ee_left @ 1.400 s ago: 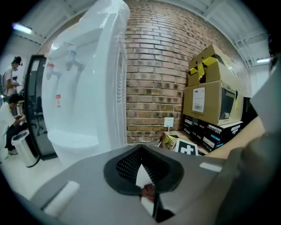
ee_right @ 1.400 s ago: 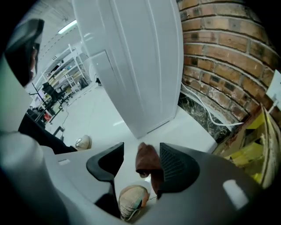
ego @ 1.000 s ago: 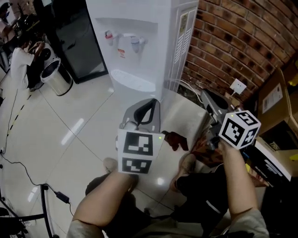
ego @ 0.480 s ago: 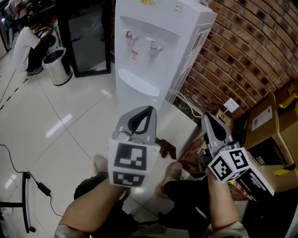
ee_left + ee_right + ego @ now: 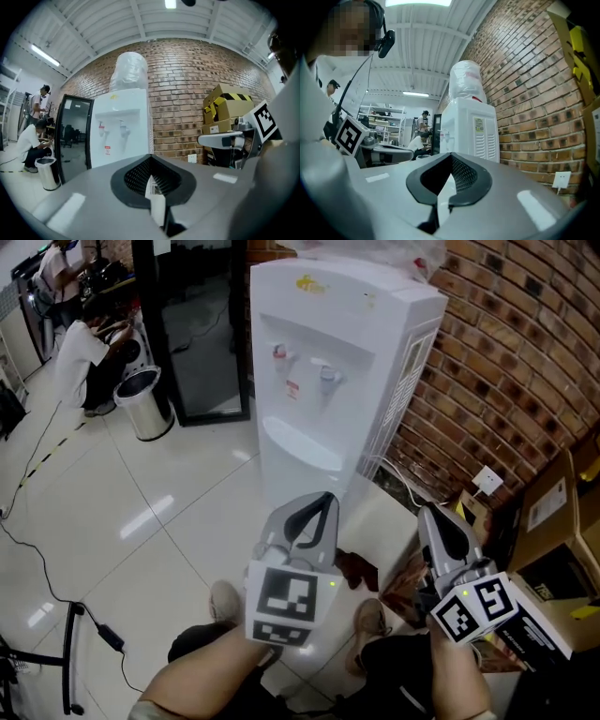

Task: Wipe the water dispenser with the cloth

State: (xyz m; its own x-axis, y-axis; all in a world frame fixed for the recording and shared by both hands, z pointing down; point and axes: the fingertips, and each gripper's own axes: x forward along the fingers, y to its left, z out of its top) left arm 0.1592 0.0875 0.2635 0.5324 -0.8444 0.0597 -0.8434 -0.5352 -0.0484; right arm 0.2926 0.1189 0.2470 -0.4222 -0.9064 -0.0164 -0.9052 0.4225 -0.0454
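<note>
The white dispenser (image 5: 323, 343) stands by the brick wall (image 5: 525, 352), just ahead of me. My left tool (image 5: 325, 499) and my right tool (image 5: 426, 513) both point at it but do not touch it. I see both tools closed tight, with nothing in them. A dark brown cloth (image 5: 357, 568) lies on the floor (image 5: 169, 521) below, between the two tools

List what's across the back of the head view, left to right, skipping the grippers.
Crouching person in white → metal bin → water dispenser → wall socket → cardboard box
</note>
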